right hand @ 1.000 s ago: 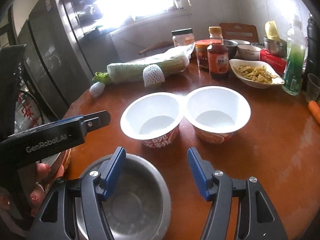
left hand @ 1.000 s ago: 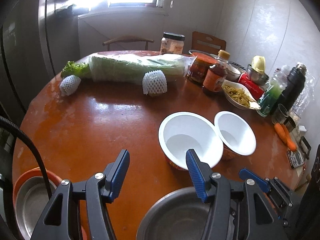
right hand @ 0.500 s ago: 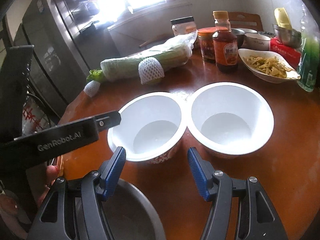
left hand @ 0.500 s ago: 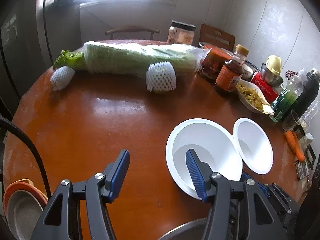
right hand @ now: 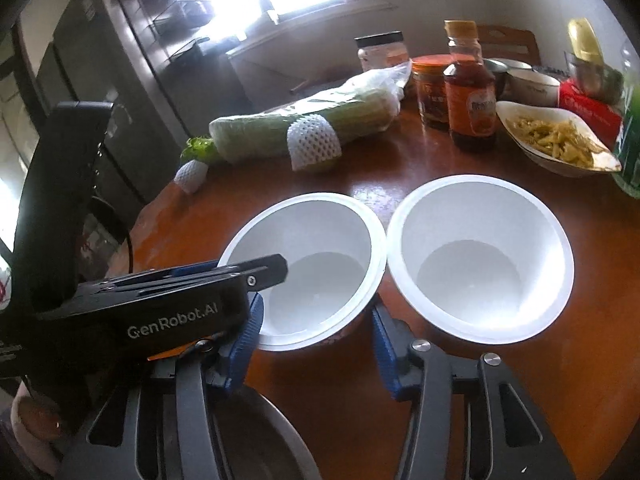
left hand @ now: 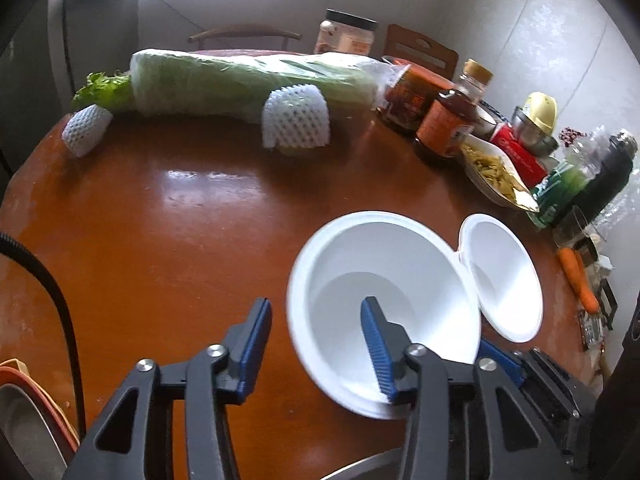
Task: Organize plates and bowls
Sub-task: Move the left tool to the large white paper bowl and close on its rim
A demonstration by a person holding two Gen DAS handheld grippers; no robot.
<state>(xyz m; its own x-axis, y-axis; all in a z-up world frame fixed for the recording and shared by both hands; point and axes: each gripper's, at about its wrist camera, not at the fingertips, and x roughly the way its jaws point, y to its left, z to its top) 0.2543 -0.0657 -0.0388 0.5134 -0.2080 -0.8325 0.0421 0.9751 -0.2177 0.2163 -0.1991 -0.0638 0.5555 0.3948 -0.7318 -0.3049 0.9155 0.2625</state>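
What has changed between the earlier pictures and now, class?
Both grippers moved toward the nearer white paper bowl. The left gripper, jaws just closing, now straddles its rim; the right gripper, also closing, flanks its base. The second white paper bowl and wrapped cabbage stayed put.

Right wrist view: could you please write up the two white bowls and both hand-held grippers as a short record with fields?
Left bowl: white, empty, upright on the table
Right bowl: white, empty, alongside; rims appear to touch
Left hand-held gripper: straddles the left bowl's near wall, one finger inside; jaws have just been closing, not pressing
Right hand-held gripper: flanks the same bowl's near side; jaws have just been closing, contact unclear
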